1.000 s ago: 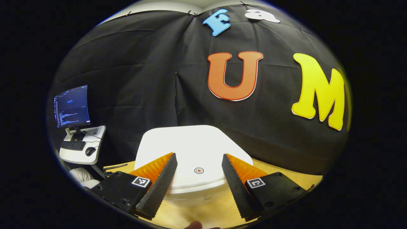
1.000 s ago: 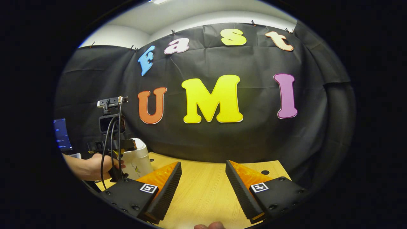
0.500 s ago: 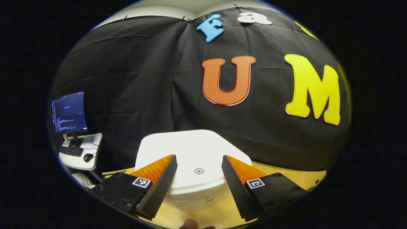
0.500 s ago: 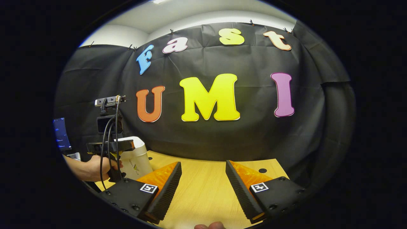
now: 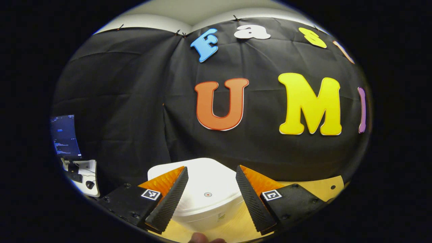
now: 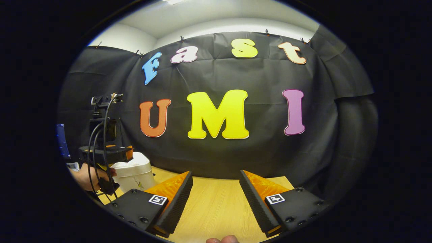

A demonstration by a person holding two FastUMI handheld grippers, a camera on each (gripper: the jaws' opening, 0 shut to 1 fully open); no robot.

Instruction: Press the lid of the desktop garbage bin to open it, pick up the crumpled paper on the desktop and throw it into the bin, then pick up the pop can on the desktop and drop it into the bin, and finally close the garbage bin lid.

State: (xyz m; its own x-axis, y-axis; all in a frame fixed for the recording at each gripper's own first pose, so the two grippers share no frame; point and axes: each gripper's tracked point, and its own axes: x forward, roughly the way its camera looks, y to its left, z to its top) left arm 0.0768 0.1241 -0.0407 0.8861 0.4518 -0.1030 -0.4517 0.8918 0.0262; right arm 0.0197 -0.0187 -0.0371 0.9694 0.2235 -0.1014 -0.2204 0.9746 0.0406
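Left gripper view looks down its own fingers at the bin, a white tub standing on the wooden surface close to the cloth wall. Its lid lies flat and shut, with a small round target mark near the front edge. The left claw hangs spread just above that lid, one finger to each side of the mark, and I cannot tell whether it touches.

Judging by the shut lid, this is either the first press or the final closing. No paper and no can are visible on the surface, which leans toward the end, but the pictures cannot settle it.

Right gripper view shows the bin from the side, far off to its left, with the left claw's body and the hand holding it over the lid. It also takes in a wide stretch of bare surface ahead of the right claw, which is spread and holds nothing. The left gripper view adds the target mark and, at its far left, a monitor on a small desk.
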